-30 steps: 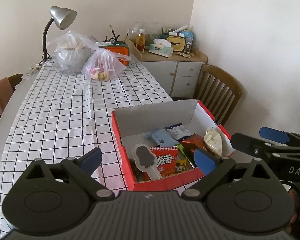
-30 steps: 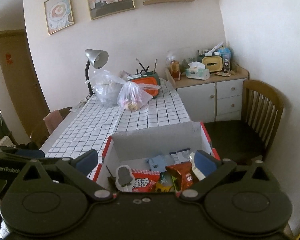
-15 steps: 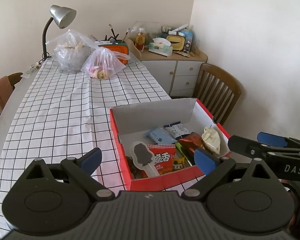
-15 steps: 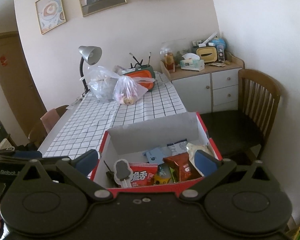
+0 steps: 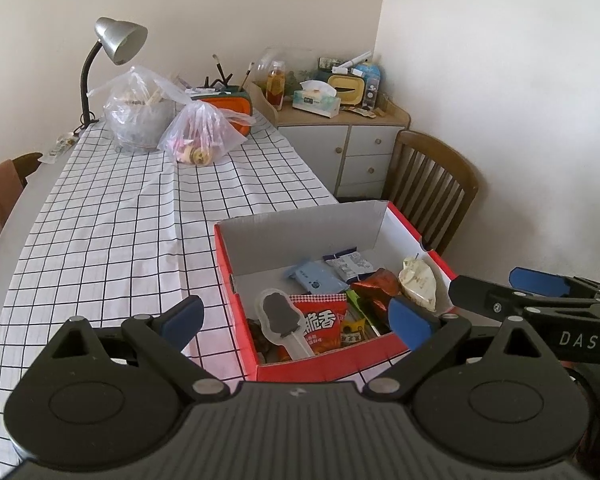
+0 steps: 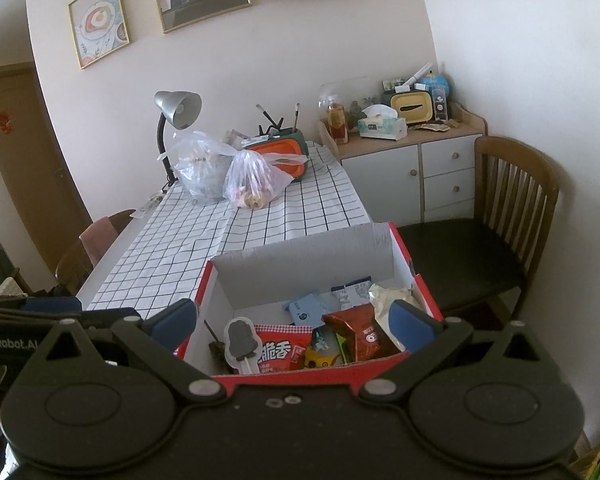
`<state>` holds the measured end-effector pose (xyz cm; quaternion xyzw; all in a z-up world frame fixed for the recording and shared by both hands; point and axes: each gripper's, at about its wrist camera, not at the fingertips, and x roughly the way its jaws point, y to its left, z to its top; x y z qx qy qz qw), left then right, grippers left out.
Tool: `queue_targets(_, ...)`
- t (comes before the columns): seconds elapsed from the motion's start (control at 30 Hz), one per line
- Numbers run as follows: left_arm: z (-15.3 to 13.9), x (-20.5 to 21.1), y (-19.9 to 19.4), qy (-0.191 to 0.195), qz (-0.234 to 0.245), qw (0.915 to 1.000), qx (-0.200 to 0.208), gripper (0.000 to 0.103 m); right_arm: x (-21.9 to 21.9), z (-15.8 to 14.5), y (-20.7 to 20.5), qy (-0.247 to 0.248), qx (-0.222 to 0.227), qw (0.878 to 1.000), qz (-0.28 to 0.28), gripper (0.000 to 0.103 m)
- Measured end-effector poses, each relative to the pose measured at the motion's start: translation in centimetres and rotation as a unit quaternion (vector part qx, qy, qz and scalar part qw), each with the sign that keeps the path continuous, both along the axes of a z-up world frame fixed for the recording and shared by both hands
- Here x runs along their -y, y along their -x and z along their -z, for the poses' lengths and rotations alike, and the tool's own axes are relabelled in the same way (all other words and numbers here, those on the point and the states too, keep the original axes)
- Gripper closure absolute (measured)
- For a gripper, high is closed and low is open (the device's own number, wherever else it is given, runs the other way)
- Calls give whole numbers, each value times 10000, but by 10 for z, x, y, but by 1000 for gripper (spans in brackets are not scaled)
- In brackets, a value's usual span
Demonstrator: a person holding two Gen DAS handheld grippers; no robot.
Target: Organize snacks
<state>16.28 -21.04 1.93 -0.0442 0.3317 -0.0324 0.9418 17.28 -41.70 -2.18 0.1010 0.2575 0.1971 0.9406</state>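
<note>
A red cardboard box (image 5: 320,362) (image 6: 404,256) with a grey inside stands at the near right corner of the checked tablecloth (image 5: 112,216). It holds several snack packets: a red bag (image 5: 323,322) (image 6: 281,351), a brown-red bag (image 5: 376,286) (image 6: 360,334), a light blue packet (image 5: 314,276) (image 6: 306,308), a pale packet (image 5: 418,280) and a clear wrapper with a dark shape (image 5: 278,314) (image 6: 241,338). My left gripper (image 5: 296,316) is open, held above the box's near left edge. My right gripper (image 6: 294,316) is open and empty, just short of the box's near wall.
At the table's far end are two plastic bags (image 5: 168,128), an orange-green organiser (image 5: 232,104) and a desk lamp (image 5: 116,44). A wooden chair (image 6: 500,216) stands right of the table beside a white cabinet (image 5: 340,136) loaded with small items. Another chair (image 5: 4,184) is at the left.
Both grippers have lifted and drawn back a little, so the box sits lower in each view. Nothing in the box has moved and both stay open.
</note>
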Motion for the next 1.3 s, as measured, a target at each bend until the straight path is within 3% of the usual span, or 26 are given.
queue_targets(1.3,7,-4,-5,0,-92,9997,-207,3,-3,3,-6,58,-122,9997,-221,0)
